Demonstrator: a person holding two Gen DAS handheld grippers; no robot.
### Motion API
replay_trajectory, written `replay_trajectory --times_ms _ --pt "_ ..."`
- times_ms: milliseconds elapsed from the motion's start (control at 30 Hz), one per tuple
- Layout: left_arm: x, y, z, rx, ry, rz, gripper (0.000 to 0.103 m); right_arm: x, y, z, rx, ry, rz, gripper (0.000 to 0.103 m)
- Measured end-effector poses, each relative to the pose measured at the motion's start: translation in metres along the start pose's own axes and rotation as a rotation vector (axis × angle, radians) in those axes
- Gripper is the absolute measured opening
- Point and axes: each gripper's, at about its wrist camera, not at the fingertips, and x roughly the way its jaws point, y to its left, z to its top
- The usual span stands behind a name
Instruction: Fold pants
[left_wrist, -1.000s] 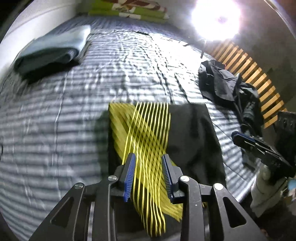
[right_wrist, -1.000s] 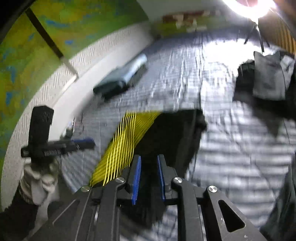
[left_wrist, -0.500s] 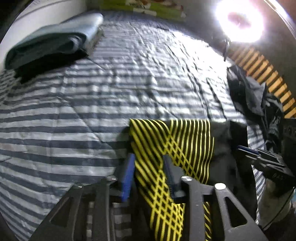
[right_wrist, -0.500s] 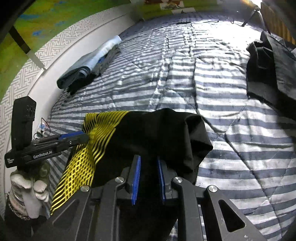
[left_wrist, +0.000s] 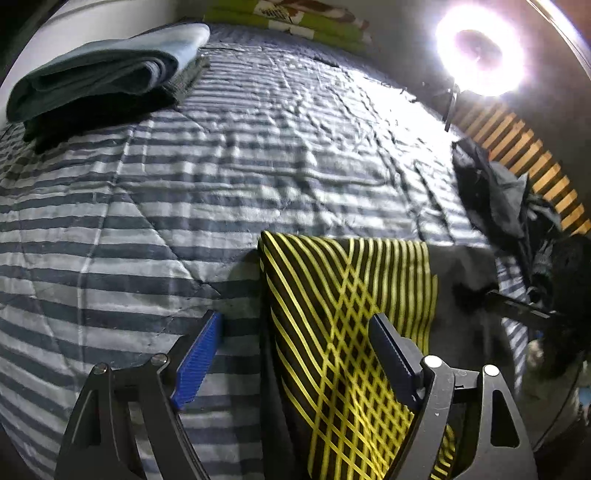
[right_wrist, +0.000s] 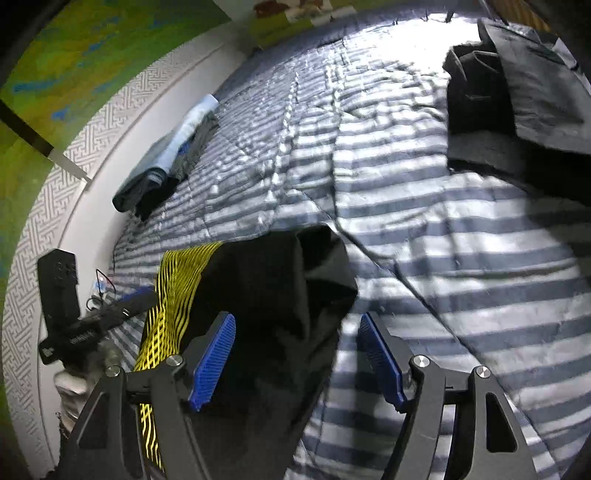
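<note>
Black pants with a yellow striped side panel (left_wrist: 343, 295) lie on the striped bedspread (left_wrist: 221, 177) near its front edge. My left gripper (left_wrist: 299, 339) is open, its fingers spread wide over the yellow panel and holding nothing. In the right wrist view the same pants (right_wrist: 266, 280) lie with a rumpled black corner toward the bed's middle. My right gripper (right_wrist: 295, 343) is open too, its blue pads (right_wrist: 214, 354) on either side of the black cloth's edge. The left gripper's body (right_wrist: 70, 314) shows at the left.
A folded stack of grey and light-blue clothes (left_wrist: 99, 74) sits at the far left near the wall. A heap of dark garments (left_wrist: 495, 195) lies at the right edge by a wooden slatted frame (left_wrist: 524, 162). A bright ring lamp (left_wrist: 480, 51) glares at the far right.
Both grippers were shut on the pants and lowered them onto the bed; now both have opened and let go, and the pants rest on the bedspread.
</note>
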Motion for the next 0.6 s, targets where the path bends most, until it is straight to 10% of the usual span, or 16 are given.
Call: replay_trajectory --times_ms 133,333,600 --pt "0.004 -0.004 0.002 0.021 -0.007 0.001 0.079 0.004 0.006 0.0 -0.02 -0.026 0.004 0.068" --pt "0.004 -0.002 0.004 0.02 -0.014 0.005 0.039 0.01 0.012 0.0 -0.039 -0.036 0.003 0.053" --pt "0.007 -0.007 0.003 0.009 -0.005 -0.041 0.01 0.012 0.005 0.001 0.009 -0.028 0.047 0.034"
